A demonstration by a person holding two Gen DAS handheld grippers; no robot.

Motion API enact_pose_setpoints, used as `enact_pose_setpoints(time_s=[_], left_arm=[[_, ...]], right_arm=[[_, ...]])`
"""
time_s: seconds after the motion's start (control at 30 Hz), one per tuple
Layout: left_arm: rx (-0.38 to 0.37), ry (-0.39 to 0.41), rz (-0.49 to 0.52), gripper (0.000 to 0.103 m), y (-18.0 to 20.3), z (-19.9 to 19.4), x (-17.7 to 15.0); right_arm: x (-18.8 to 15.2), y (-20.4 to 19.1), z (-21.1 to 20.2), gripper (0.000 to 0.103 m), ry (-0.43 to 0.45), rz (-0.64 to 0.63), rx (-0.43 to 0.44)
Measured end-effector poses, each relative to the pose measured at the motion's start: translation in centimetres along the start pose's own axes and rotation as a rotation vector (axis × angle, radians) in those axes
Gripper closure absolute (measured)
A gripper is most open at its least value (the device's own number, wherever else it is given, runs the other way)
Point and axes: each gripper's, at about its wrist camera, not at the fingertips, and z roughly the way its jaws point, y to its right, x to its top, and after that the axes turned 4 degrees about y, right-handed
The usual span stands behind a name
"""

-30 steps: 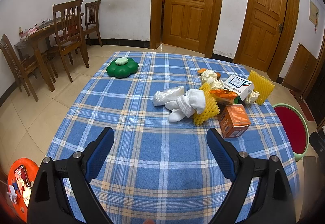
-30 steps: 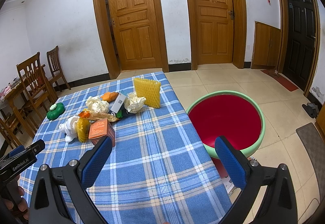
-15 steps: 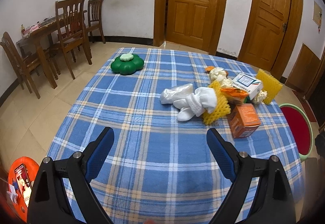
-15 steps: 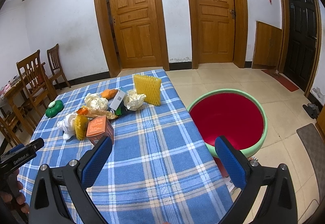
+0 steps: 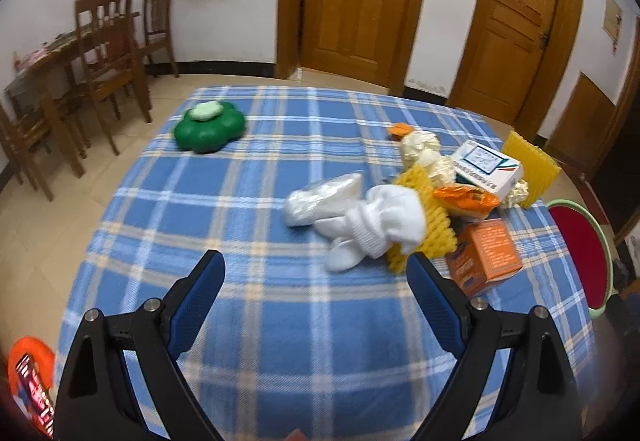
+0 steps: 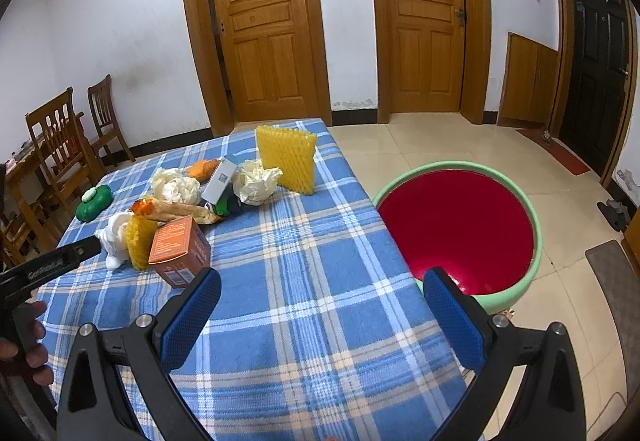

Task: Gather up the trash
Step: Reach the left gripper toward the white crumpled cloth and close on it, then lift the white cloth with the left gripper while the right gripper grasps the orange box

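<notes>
The left gripper [image 5: 316, 273] is wide open and holds nothing, low over the blue checked cloth [image 5: 248, 201]. The right gripper [image 6: 320, 289] is wide open and empty too, above the cloth's edge. Just past the left one lies the trash: a white sock [image 5: 376, 225], a clear bag [image 5: 320, 193], an orange box [image 5: 486, 257], and yellow foam [image 6: 286, 157] farther back. The red tub [image 6: 456, 229] sits on the floor beside the table.

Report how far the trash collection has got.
Done: nothing visible; the red basin looks empty. In hand: nothing; the left hand-held gripper and right hand-held gripper are both open. Left: the whole pile, including the orange box and yellow foam net.
</notes>
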Motion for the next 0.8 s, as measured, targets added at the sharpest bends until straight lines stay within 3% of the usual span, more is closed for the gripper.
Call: enact_pose_setpoints(time_s=[0.2,0.47,0.63,0.8], left_arm=[[-0.075,-0.044,0.01,0.021,1.7,3.1,1.3],[-0.185,-0.103,-0.058,0.059,1.5,6.1,1.8],[-0.216,-0.091,-0.069,0.074,1.3,5.8,1.7],[-0.236,-0.073,-0.089,0.074,0.3,4.5,1.4]], right_arm=[[0.1,0.6,1.5,0.0,-0.031,0.04,0.035],[0.2,1.0,2.7,0.0,-0.014,0.056,0.018],[0.4,0.7,3.4,0.0,-0.034,0.055,0.057],[0.8,-0.6,3.9,0.0,-0.08,0.047,0.114]])
